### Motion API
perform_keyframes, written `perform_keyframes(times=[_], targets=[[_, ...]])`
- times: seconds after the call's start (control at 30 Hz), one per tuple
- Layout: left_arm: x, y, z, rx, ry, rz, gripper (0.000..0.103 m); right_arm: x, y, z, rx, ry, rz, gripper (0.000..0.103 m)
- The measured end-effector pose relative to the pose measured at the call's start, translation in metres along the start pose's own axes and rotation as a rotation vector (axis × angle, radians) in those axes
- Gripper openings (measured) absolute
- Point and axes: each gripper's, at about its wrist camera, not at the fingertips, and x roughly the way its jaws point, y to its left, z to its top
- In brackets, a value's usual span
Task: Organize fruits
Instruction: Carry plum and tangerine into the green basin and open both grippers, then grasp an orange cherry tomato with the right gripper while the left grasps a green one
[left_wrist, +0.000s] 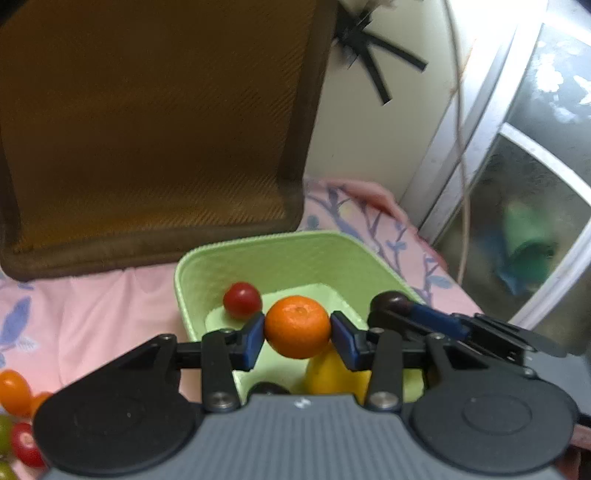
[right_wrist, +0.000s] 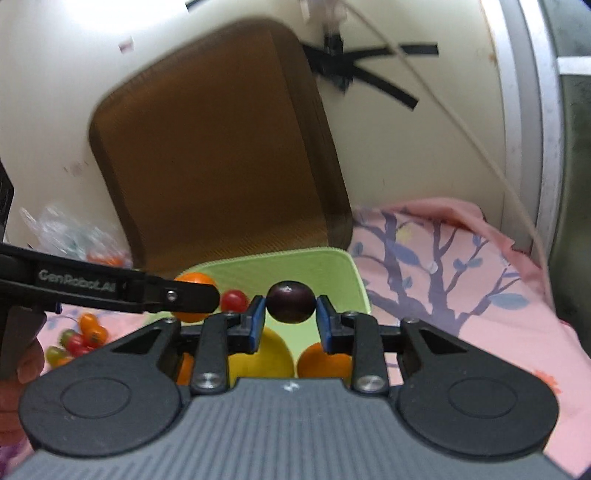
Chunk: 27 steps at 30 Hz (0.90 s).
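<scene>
My left gripper is shut on a small orange and holds it over the green basket. My right gripper is shut on a dark plum above the same basket. In the basket lie a red cherry tomato, a yellow fruit and another orange. The right gripper with its plum also shows in the left wrist view. The left gripper's finger and orange show in the right wrist view.
A brown cushion leans on the wall behind the basket. Loose cherry tomatoes lie on the pink floral cloth to the left. A plastic bag sits at far left. A window frame stands on the right.
</scene>
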Motion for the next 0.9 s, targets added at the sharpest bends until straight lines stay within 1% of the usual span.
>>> perform_keyframes(times=[0.1,0.13,0.17,0.27,0.4,0.47,0.6,0.73,0.83,0.9], targets=[[0.002,0.004,-0.001,-0.016,-0.016,-0.004,0.049,0.004,-0.002,-0.006,0.002,-0.003,-0.011,0.035],[0.002,0.004,-0.001,-0.022,-0.019,-0.007,0.051,0.005,-0.004,-0.006,0.0,-0.008,-0.013,0.037],[0.001,0.005,-0.002,-0.025,-0.023,-0.007,0.051,0.004,-0.005,-0.006,0.001,-0.01,-0.01,0.039],[-0.01,0.003,-0.002,-0.018,-0.052,-0.004,0.051,0.004,-0.007,-0.008,0.015,-0.013,-0.002,0.04],[-0.045,0.006,-0.005,-0.023,-0.122,-0.017,0.051,0.001,-0.004,-0.008,0.011,-0.024,-0.009,0.04],[-0.069,0.011,-0.011,-0.016,-0.163,-0.006,0.051,-0.001,-0.002,-0.007,0.019,-0.026,-0.015,0.04],[-0.113,0.025,-0.031,0.012,-0.229,0.072,0.051,-0.013,0.004,-0.003,0.016,-0.049,-0.03,0.04],[-0.149,0.045,-0.06,0.033,-0.275,0.192,0.055,-0.028,0.018,-0.003,-0.007,-0.071,-0.052,0.04],[-0.168,0.065,-0.079,0.02,-0.293,0.263,0.055,-0.036,0.028,-0.006,-0.007,-0.073,-0.046,0.04],[-0.176,0.081,-0.088,-0.008,-0.291,0.294,0.055,-0.041,0.037,-0.009,-0.015,-0.075,-0.039,0.04]])
